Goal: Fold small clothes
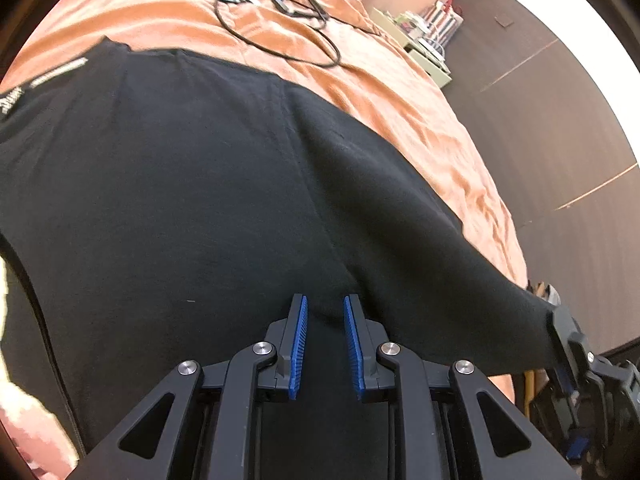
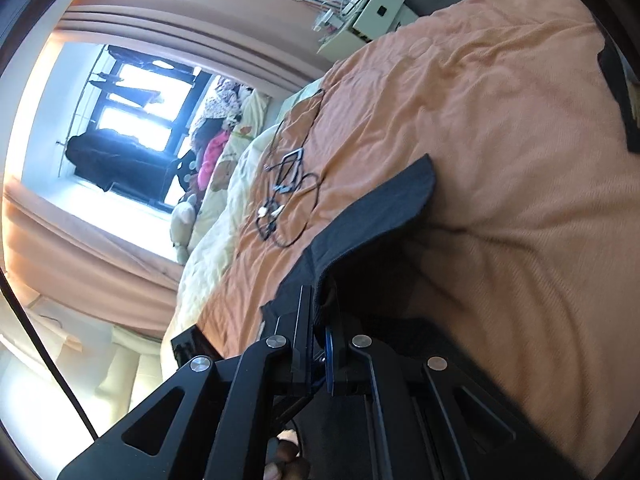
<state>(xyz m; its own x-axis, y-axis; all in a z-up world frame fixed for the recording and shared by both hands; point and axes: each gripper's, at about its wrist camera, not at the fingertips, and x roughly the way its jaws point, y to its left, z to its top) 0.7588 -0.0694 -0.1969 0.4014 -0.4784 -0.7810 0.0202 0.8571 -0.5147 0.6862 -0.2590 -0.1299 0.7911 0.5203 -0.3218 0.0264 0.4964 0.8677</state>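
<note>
Currently the right gripper (image 2: 320, 312) clamps the black garment's (image 1: 200, 200) sleeve edge — left gripper (image 1: 325, 312) open, fabric between its jaws — over the orange bedspread (image 1: 400, 92).

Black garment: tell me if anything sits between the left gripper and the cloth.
Nothing visible does. The left gripper is open with the black garment right at its fingertips. The cables lie farther off on the orange bedspread, beyond the garment.
</note>
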